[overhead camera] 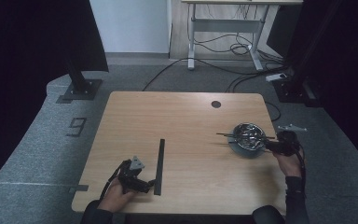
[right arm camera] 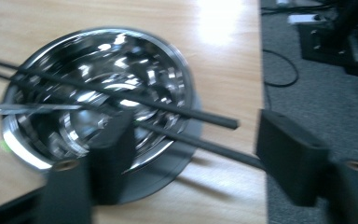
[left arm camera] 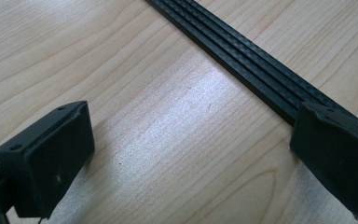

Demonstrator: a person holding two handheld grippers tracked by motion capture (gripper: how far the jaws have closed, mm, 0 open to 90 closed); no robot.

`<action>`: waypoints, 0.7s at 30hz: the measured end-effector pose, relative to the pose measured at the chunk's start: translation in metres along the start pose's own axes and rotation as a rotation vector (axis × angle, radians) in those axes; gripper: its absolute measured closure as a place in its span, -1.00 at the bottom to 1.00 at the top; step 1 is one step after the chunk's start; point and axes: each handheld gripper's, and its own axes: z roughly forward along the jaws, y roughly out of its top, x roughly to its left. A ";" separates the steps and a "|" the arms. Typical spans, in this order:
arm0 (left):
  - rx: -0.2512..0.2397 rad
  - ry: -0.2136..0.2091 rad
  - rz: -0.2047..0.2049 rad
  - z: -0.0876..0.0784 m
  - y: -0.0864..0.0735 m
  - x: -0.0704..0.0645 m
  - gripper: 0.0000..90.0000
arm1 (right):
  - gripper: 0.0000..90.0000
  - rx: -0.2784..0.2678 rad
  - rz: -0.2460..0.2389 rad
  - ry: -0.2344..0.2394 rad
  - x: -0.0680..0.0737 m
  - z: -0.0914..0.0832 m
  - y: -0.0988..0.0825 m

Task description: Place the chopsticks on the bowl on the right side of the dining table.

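Observation:
A shiny steel bowl (overhead camera: 248, 134) (right arm camera: 98, 65) sits on a dark saucer (right arm camera: 168, 175) near the table's right edge. Thin black rods (overhead camera: 224, 135) (right arm camera: 168, 108) lie across its rim. My right gripper (overhead camera: 266, 143) (right arm camera: 198, 140) is at the bowl's right side, jaws apart. One jaw stands in front of the bowl's near rim, the other out past the table edge. One rod's end runs between them, and no pad presses on it. A long black ribbed strip (overhead camera: 160, 161) (left arm camera: 242, 65) lies mid-table. My left gripper (overhead camera: 149, 183) (left arm camera: 196, 135) rests wide open at its near end.
A round cable hole (overhead camera: 216, 104) sits at the table's far right. Beyond the table edge (right arm camera: 264, 70) is grey carpet with cables. A black stand base (overhead camera: 79, 88) is at the far left and a desk frame (overhead camera: 223, 28) at the back.

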 end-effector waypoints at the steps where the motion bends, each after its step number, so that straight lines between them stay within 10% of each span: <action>1: 0.000 0.000 0.000 0.000 0.000 0.000 -1.00 | -0.07 0.004 -0.010 0.013 0.002 0.001 -0.001; 21: 0.001 0.003 -0.003 0.000 0.000 0.000 -1.00 | 0.06 0.053 -0.064 0.012 0.016 0.023 -0.005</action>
